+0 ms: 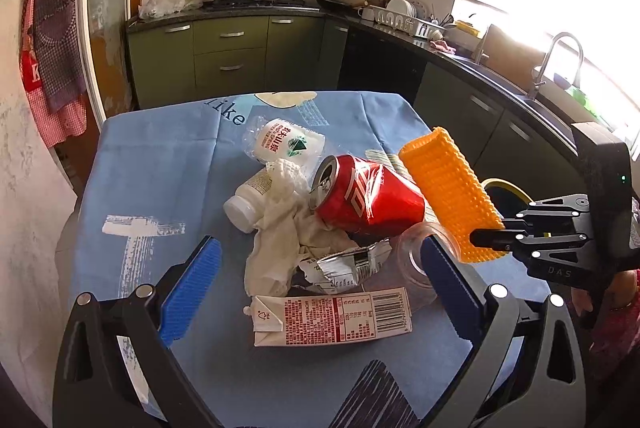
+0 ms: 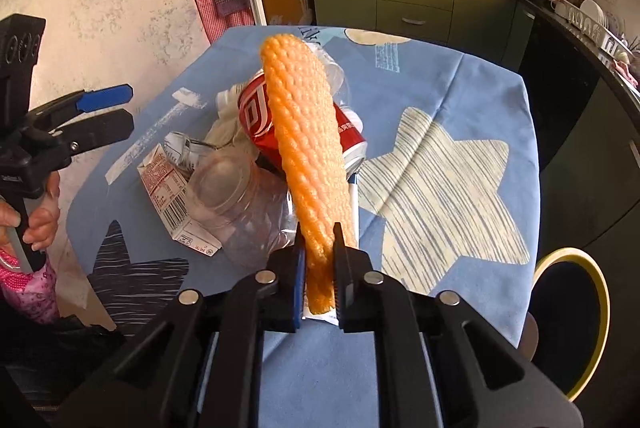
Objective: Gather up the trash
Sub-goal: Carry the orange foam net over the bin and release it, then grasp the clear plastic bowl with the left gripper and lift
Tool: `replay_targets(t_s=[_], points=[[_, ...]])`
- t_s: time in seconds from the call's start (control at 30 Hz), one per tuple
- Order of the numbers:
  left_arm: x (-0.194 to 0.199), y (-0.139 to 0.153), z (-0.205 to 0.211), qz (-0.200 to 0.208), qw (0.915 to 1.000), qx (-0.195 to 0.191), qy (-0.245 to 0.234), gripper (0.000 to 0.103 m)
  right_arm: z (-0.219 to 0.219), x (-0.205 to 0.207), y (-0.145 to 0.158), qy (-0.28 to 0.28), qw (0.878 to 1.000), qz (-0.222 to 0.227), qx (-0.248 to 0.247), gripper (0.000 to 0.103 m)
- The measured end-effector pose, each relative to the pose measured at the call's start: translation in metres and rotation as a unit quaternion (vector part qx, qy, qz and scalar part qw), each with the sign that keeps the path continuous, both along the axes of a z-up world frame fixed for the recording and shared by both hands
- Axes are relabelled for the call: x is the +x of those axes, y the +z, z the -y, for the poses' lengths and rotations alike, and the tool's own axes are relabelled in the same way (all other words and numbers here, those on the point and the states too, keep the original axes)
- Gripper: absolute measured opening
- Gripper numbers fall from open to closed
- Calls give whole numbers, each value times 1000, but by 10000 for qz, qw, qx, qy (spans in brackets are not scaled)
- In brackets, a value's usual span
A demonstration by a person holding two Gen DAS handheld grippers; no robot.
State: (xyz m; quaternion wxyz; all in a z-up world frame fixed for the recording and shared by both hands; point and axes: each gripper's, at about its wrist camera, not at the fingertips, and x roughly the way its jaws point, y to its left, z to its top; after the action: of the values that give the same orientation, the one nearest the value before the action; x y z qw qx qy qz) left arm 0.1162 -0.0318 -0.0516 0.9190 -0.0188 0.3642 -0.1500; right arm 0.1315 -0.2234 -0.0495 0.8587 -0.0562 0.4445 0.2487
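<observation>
Right hand-held gripper point(image 2: 316, 264) clamped the orange foam net point(image 2: 304, 132) above the red can point(image 1: 366, 194). Left hand-held gripper point(image 1: 320, 268) hung spread apart over the milk carton point(image 1: 332, 316) on the counter point(image 1: 160, 164).

Left wrist view: looks forward and down from just above the near edge of the table point(image 1: 160, 164), toward the kitchen cabinets point(image 1: 228, 56). Right wrist view: looks from the table's right side, close over its cloth point(image 2: 460, 84), angled left. Both share the trash pile, including the red can point(image 1: 366, 198) point(image 2: 256, 108).
</observation>
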Motion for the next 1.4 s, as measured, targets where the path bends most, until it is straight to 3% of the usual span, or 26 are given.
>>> replay_targets(t_s=[0.27,0.43,0.53,0.73,0.93,1.0,1.1,1.4], points=[[-3,2,5,37,10000,34,-87,98,46,-8,14,-552,9967,2,601,11],[-3,2,9,19,9999,65,-142,98,102,-17,14,-1408,9867,45,811,11],[-3,2,14,7,9998,83,-193,98,145,-21,2,-2160,9733,-60,768,11],[-5,4,27,7,9993,132,-349,98,224,-22,-39,-3494,9347,-438,481,11],[-8,7,45,18,9982,209,-553,98,265,-12,-81,-4001,9114,-858,433,12],[-9,7,52,1,9978,221,-632,98,275,-8,-94,-4208,9013,-988,284,19],[-9,6,61,-54,9968,213,-774,98,288,-11,-104,-4498,8870,-991,326,53],[-11,-8,86,-251,9926,294,-1151,98,276,-42,-94,-4406,8931,-586,691,56]])
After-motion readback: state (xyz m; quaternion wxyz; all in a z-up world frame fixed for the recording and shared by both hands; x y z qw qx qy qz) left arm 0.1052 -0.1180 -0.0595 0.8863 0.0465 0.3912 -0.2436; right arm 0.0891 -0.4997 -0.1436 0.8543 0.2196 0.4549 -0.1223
